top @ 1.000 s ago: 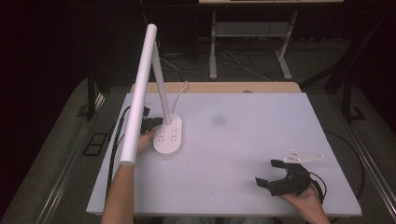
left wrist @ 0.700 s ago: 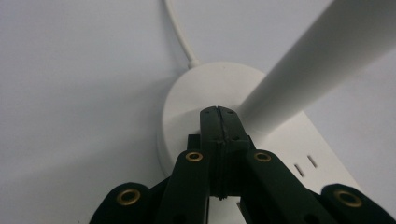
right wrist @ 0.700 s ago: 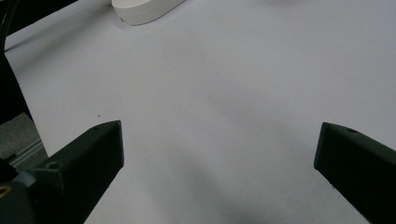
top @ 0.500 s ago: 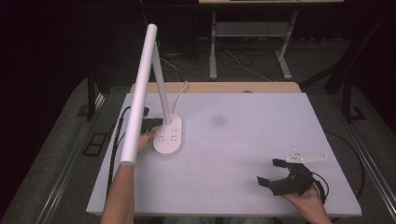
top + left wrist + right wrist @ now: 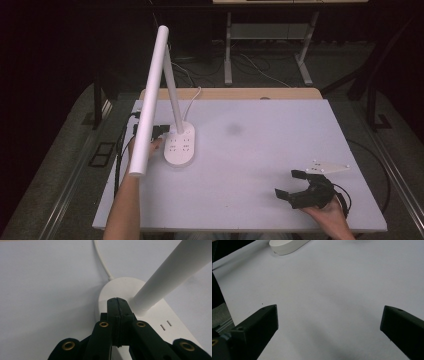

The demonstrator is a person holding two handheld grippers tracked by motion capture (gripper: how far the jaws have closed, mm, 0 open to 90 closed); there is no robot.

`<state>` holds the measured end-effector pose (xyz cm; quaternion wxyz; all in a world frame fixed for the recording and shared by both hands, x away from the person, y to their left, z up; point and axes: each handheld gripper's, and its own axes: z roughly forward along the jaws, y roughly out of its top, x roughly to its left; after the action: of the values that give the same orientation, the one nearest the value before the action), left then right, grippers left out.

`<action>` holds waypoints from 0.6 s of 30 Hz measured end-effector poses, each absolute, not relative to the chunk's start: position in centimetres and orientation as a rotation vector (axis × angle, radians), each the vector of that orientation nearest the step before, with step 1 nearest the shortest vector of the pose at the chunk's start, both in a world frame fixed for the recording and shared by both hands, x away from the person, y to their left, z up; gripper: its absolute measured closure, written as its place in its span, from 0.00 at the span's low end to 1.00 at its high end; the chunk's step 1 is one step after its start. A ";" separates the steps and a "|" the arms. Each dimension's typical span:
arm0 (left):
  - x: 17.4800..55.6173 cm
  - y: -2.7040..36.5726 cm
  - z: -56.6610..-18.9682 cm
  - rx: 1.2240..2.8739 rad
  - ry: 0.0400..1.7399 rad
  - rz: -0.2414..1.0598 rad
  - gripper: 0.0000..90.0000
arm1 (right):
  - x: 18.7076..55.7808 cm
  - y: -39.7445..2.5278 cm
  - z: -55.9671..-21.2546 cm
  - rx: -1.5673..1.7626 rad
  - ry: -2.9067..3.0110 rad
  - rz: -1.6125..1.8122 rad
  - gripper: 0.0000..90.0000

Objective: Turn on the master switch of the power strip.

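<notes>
A pale grey table (image 5: 260, 150) stands in a dark room, with the white lamp base (image 5: 180, 146) serving as landmark throughout.

Nearest the onlooker, well to the right of the lamp base and close to the table's near edge, the right gripper (image 5: 292, 185) rests in a person's hand (image 5: 327, 212). Its jaws stand wide apart with nothing between them; in the right gripper view they frame bare table, and the lamp base (image 5: 288, 245) lies far off at the top.

At the left side of the lamp base, the left gripper (image 5: 159, 131) is held by a hand whose forearm (image 5: 122, 202) comes in from the near edge. In the left gripper view its jaws are pressed together, tips (image 5: 117, 305) touching the top of the lamp base (image 5: 110, 293) just beside the foot of the stem (image 5: 170, 272). Socket slots (image 5: 166, 325) show on the base to one side.

From the lamp base the stem rises tilted, carrying a long white lamp head (image 5: 149, 100) that slants over the left gripper.

Beyond the lamp base, a white cord (image 5: 194, 98) runs to the far edge of the table.
</notes>
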<state>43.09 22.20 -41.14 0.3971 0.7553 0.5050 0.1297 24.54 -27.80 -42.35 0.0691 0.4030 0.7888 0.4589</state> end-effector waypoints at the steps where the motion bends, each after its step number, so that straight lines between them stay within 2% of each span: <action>1: 43.0 22.3 -41.0 1.914 1.276 0.334 1.00 | 24.5 -27.8 -42.4 1.214 2.375 1.381 0.01; 15: 41.0 23.7 -38.3 1.888 1.253 0.407 0.99 | 24.5 -27.8 -42.3 1.219 2.367 1.381 0.01; 18: 40.6 24.2 -37.8 1.876 1.237 0.409 0.94 | 24.5 -27.8 -42.3 1.215 2.366 1.384 0.01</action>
<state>40.56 24.17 -37.84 0.4157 0.7472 0.4924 0.1627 24.46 -27.80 -42.29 0.0718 0.4044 0.7870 0.4604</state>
